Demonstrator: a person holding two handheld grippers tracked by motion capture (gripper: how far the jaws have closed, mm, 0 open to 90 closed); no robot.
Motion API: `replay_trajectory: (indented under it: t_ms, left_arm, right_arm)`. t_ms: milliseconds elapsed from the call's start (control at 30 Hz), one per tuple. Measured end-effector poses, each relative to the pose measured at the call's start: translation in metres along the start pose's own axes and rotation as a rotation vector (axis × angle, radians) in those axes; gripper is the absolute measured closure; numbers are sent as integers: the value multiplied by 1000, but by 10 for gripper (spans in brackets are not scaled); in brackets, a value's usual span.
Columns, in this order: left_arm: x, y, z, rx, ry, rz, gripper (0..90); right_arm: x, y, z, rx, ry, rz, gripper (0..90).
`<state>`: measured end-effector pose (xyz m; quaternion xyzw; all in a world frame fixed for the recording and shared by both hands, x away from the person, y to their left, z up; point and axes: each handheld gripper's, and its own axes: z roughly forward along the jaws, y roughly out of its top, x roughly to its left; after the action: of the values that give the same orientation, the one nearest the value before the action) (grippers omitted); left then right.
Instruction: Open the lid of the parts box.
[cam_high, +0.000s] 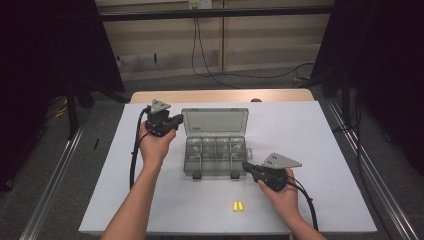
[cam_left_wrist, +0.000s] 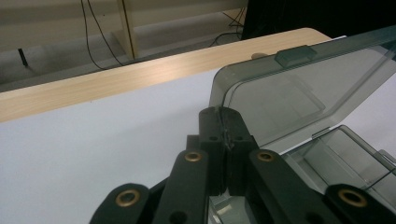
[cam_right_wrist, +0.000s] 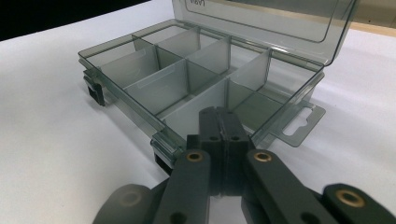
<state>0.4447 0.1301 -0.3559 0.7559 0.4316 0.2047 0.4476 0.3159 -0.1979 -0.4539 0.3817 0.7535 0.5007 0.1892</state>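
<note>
A clear compartment box (cam_high: 216, 156) lies at the centre of the white table (cam_high: 310, 130), its lid (cam_high: 215, 122) standing open at 12 o'clock. The left tongs (cam_high: 176, 120) are clenched on the lid's edge at the box's 10 o'clock. The right tongs (cam_high: 246, 165) are clenched with nothing between them, tips against the box's corner at 4 o'clock. Two yellow earplugs (cam_high: 238, 206) lie at 6 o'clock, well apart from the box.

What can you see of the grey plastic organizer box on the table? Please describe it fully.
The organizer box is smoky, see-through plastic, with dividers forming several empty compartments. Its hinged lid stands open, raised at the far side. Two dark latches hang at the front edge, and a hang tab sticks out at one end. It rests on the white table. The left hand-held gripper is shut on the lid's edge.
</note>
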Motion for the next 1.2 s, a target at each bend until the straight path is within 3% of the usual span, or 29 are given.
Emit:
replay_trajectory:
  t_ms: [1200]
  left_arm:
    - [4,6,11,-1,11,-36,891]
  right_arm:
    - [0,0,0,-2,-3,-7,900]
